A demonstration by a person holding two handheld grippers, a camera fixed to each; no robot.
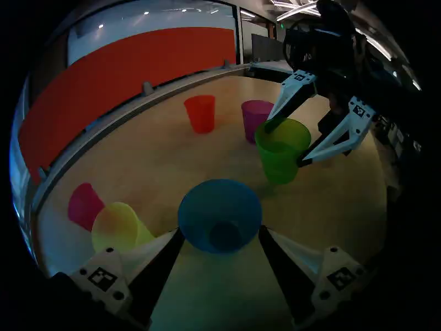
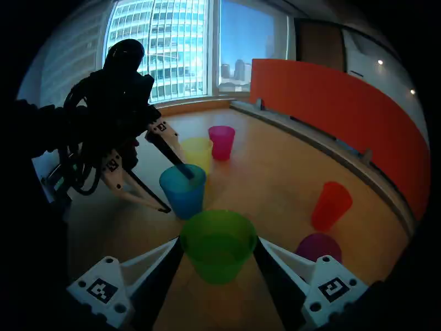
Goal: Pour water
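A blue cup (image 1: pixel 220 212) stands upright between the fingers of my left gripper (image 1: pixel 220 230), which is shut on it. Facing it, my right gripper (image 1: pixel 284 145) is shut on a green cup (image 1: pixel 282 149), also upright. In the right gripper view the green cup (image 2: pixel 219 248) sits between my right gripper's (image 2: pixel 219 241) fingers, and just beyond it is the blue cup (image 2: pixel 182 193) in my left gripper (image 2: pixel 177 193). The two cups are close but apart. Whether either holds water, I cannot tell.
On the wooden table (image 1: pixel 160 160) stand an orange cup (image 1: pixel 200 113) and a purple cup (image 1: pixel 254 117) near the green one. A pink cup (image 1: pixel 82 205) and a yellow cup (image 1: pixel 114 227) stand near the blue one. An orange partition (image 1: pixel 127 71) lines one table edge.
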